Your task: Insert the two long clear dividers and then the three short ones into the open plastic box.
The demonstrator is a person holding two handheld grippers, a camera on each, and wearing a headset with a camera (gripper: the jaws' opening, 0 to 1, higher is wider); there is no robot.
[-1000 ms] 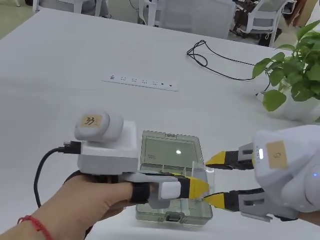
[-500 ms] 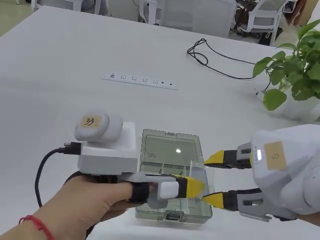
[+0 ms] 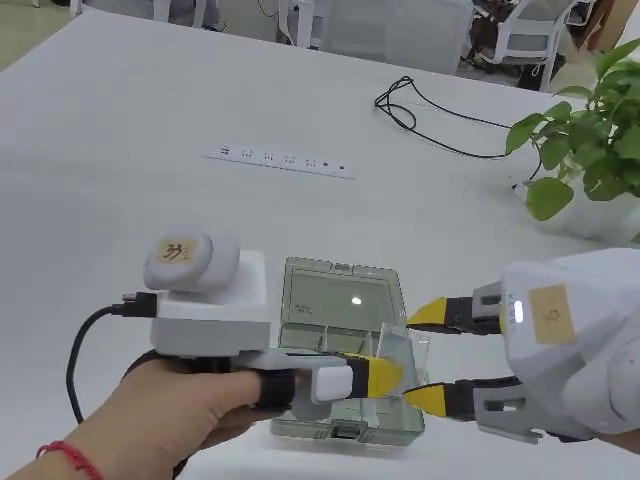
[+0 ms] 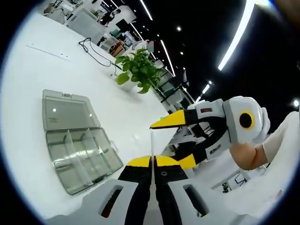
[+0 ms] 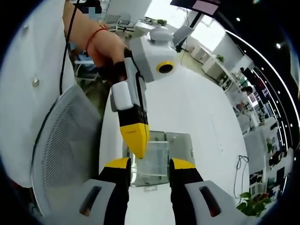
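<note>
Pinches a clear divider (image 3: 403,350) in the clenched jaws of the left gripper (image 3: 388,374), above the near right part of the open plastic box (image 3: 340,300). Appears in the left gripper view as no more than a thin bright edge rising from the closed yellow tips, so cannot be judged long or short. Hangs over the box base; impossible to tell whether touching it, with that corner of the box hidden behind gripper and divider in the head view. Holds the right gripper (image 3: 430,358) just to the right of the divider, jaws released and spread wide, one tip to each side of the divider's right end, with no visible contact. Sits on the white surface (image 3: 150,120), as to the box: lid laid flat on the far side, base toward the person. Shows clear partitions (image 4: 77,147) standing in the base in the left gripper view, count hard to make out through the glare. Places a white power strip (image 3: 280,162) and a looped black cable (image 3: 420,115) well beyond the box, and a potted plant (image 3: 590,150) at the right edge, cut off by the frame.
</note>
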